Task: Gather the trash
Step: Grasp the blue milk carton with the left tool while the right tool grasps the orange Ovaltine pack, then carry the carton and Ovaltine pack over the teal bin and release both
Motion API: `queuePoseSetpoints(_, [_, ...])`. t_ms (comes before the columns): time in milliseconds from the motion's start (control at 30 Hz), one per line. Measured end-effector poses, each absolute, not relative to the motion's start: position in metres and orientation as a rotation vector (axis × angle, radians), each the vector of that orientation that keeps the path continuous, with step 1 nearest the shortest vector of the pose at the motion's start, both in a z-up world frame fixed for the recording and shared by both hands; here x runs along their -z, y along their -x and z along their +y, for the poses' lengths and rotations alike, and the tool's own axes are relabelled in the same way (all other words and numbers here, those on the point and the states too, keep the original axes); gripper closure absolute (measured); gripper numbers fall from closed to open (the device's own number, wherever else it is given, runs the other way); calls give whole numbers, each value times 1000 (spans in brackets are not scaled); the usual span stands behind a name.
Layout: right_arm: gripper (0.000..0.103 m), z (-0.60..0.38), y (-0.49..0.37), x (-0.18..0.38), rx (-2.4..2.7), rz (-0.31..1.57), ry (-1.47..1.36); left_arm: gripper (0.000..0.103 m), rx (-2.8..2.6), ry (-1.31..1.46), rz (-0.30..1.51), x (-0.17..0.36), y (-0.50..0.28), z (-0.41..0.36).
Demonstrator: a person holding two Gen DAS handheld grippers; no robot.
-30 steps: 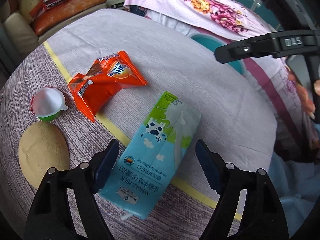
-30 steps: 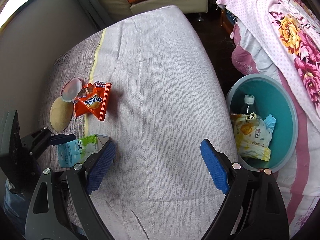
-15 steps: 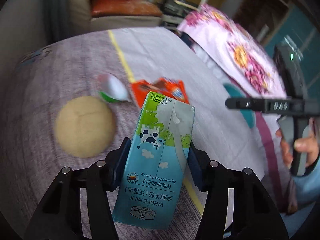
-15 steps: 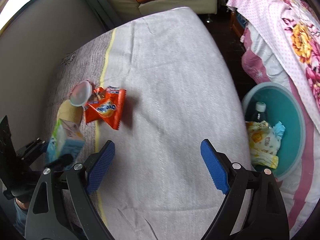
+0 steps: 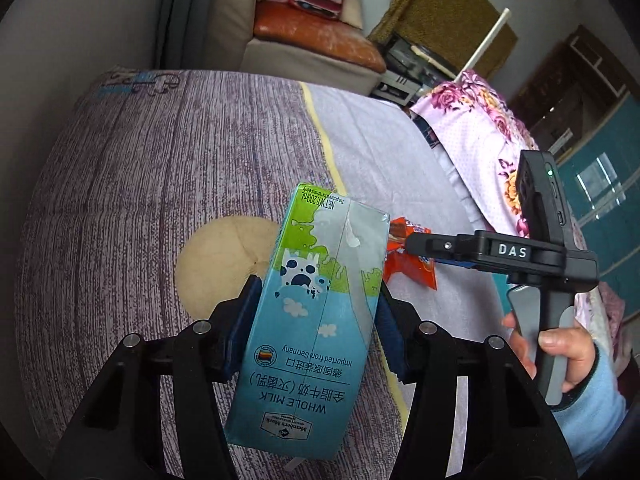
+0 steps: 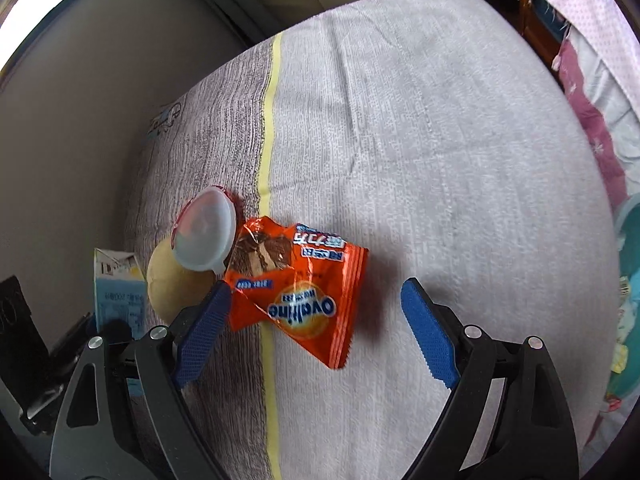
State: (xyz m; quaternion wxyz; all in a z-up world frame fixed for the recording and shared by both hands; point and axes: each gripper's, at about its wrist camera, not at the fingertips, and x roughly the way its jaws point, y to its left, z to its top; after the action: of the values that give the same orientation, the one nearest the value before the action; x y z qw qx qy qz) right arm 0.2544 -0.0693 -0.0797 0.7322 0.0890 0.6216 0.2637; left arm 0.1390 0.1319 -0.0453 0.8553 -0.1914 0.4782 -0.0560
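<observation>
The left tool (image 5: 316, 324) is clamped on the milk carton (image 5: 316, 312), its blue pads pressing the carton's two long sides. The carton is held off the tabletop (image 5: 132, 184) with its print upside down, leaning a little toward the wrapper.

The right tool (image 6: 316, 332) stands wide apart and holds nothing. It hangs just above the orange wrapper (image 6: 304, 292), which lies flat on the tabletop across the yellow stripe (image 6: 268, 128). One blue finger (image 6: 200, 336) sits at the wrapper's near-left corner; the other is well off its right edge.

A white plastic cup (image 6: 204, 234) lies tipped on its side, touching the wrapper's far-left corner. A pale round bun (image 6: 172, 288) rests just left of the wrapper, partly under the cup. From the right wrist view the carton shows farther left of the wrapper, past the bun.

Far to the wrapper's right, beyond the tabletop edge, a teal bin (image 6: 628, 216) shows only as a sliver of rim.
</observation>
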Motion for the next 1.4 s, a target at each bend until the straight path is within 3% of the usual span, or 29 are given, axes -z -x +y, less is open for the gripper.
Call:
queuePoseSetpoints(33, [44,-67,-253,82,-611,1368,-213,47,117,404,1008,46,-140,131])
queuePoseSetpoints(100, [56,-67,-250,79,-613,1343,-193,47,121,407,1011,48,-142,131])
queuePoseSetpoints(133, [73,-66,-248,77,-621,1332,-185,47,124,406,1013,49,-142,129])
queuePoseSetpoints(267, [82,-78,-240,64,-590,1277,-167,47,132,396,1020,50,-142,119])
queuePoseSetpoints(767, [82,-183,-201,15,-444,1128,-199,47,200,313,1038,38,-144,43])
queuePoseSetpoints(1400, [82,-330,-168,7,-255,1003,-352,47,352,158,1080,27,-171,-104])
